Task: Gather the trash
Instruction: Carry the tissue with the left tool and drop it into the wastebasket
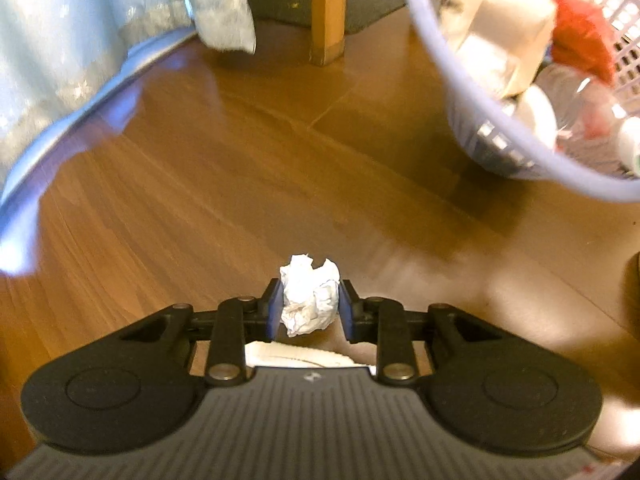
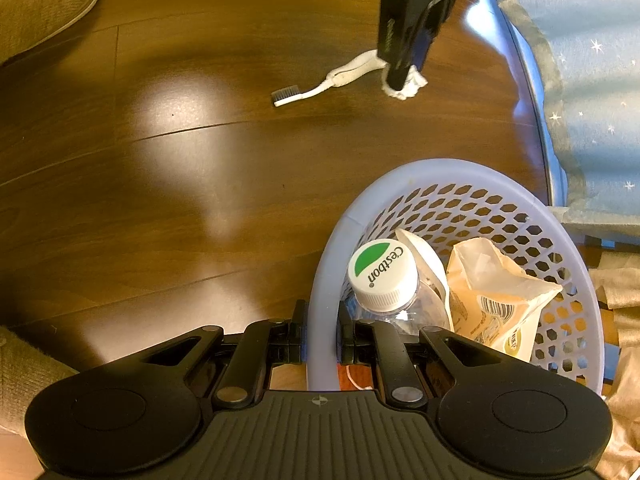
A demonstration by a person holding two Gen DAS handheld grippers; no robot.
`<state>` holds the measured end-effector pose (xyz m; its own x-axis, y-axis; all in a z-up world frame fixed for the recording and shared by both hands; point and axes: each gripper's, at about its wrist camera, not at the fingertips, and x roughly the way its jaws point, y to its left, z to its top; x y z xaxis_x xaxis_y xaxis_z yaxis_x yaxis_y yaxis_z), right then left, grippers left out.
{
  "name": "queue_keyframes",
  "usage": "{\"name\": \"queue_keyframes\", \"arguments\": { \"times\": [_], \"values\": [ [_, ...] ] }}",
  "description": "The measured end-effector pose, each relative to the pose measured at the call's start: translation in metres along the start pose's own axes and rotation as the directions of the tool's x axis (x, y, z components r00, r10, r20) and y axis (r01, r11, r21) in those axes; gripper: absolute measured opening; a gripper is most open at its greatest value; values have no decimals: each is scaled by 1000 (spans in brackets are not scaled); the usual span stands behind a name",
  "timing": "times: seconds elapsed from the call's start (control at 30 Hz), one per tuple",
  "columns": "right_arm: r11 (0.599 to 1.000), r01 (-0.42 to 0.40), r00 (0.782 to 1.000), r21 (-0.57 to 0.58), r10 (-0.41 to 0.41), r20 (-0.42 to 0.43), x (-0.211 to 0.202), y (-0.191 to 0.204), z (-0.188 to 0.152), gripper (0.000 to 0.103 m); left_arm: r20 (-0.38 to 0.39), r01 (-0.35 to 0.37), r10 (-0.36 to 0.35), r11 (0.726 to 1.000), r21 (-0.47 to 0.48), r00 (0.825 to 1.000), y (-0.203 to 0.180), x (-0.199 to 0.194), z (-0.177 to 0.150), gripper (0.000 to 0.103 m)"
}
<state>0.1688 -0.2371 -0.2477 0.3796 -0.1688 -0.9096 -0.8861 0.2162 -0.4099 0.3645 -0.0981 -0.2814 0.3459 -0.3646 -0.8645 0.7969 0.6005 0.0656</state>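
My left gripper is shut on a crumpled white paper ball, held above the wooden floor. In the right wrist view the same left gripper hangs at the top with the paper ball at its tips. A lilac plastic basket tilts in at the upper right of the left wrist view. My right gripper is shut on the basket rim. Inside the basket lie a clear bottle with a white and green cap and a cream food packet. A white toothbrush lies on the floor.
A wooden furniture leg stands on a dark mat ahead. Pale blue star-patterned fabric hangs at the left over a metal rim, and it also shows as fabric at the right. A beige slipper rests at the upper left.
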Motion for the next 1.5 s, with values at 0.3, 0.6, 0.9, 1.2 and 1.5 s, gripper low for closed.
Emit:
{"name": "queue_keyframes", "arguments": {
  "times": [0.3,0.6,0.9,1.2,1.5],
  "values": [
    [1000,-1,1000,10,1,-1,4,-1,0,9,61,1,-3,1000,17,998,-18,-49,35,24],
    [1000,0,1000,10,0,-1,5,-1,0,9,113,39,-45,998,53,993,-41,-81,65,24],
    [1000,0,1000,12,0,3,6,-1,0,9,169,111,-130,987,118,977,-71,-95,99,24],
    [1000,1,1000,17,-1,6,6,2,-1,9,199,164,-194,974,159,961,-99,-89,124,29],
    [1000,1,1000,21,-1,8,7,0,0,9,195,162,-187,977,135,963,-101,-73,122,55]
  ]
}}
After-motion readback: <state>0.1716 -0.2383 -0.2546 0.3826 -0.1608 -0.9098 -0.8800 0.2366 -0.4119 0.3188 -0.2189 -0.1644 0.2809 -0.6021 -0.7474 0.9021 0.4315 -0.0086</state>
